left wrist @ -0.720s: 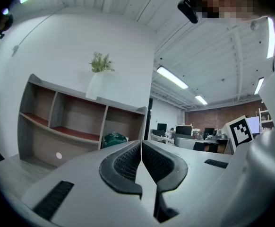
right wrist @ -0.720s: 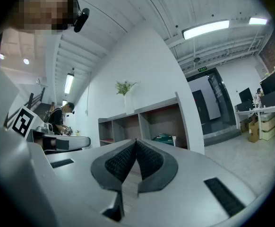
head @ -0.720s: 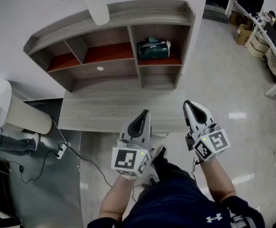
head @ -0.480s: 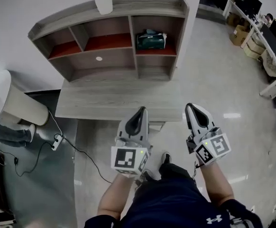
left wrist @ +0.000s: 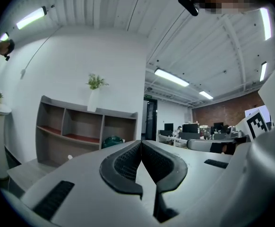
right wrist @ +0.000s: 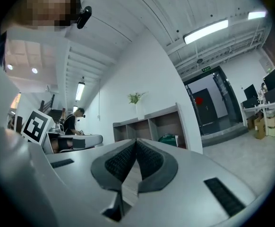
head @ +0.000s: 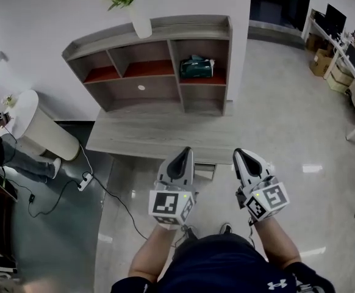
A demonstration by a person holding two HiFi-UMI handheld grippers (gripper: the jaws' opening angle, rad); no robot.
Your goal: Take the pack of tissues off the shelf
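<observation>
Left claw [head: 182, 153] and right claw [head: 241, 155] both pressed together, empty, since I'm well short of the shelf [head: 165, 24]; tissue pack [head: 196, 67] sits in its upper-right compartment.

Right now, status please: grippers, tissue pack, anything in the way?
Left gripper, right gripper: jaws shut, empty. Tissue pack in upper right compartment of shelf, untouched. Low platform fronts shelf.

you've got both arms out front, left gripper [head: 181, 154] and right gripper [head: 243, 156] side by side, roughly level, jaws closed together, nothing between them.
</observation>
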